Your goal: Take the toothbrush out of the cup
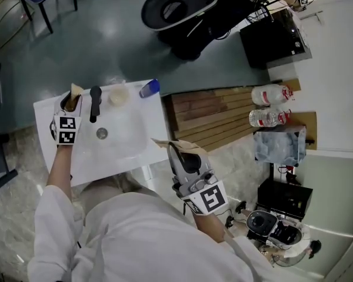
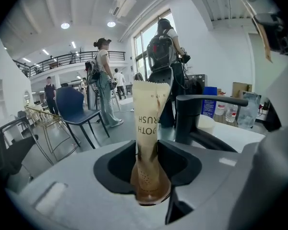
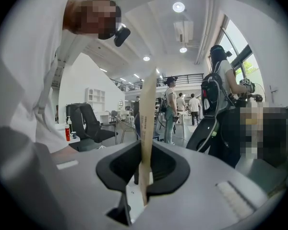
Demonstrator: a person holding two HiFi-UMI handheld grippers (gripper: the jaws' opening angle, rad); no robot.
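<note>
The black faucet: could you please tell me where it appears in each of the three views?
Head view: black faucet upper left, on the white sink.
Left gripper view: faucet right of centre, beyond the held packet.
Right gripper view: not in it.
Shared landmark: pale cup beside the faucet.

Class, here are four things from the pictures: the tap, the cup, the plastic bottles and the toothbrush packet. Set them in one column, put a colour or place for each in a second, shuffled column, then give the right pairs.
1. tap
2. cup
3. plastic bottles
4. toothbrush packet

a. on the wooden slats
b. between the jaws of the left gripper
c. black
d. pale cream

Pairs: 1-c, 2-d, 3-a, 4-b
</note>
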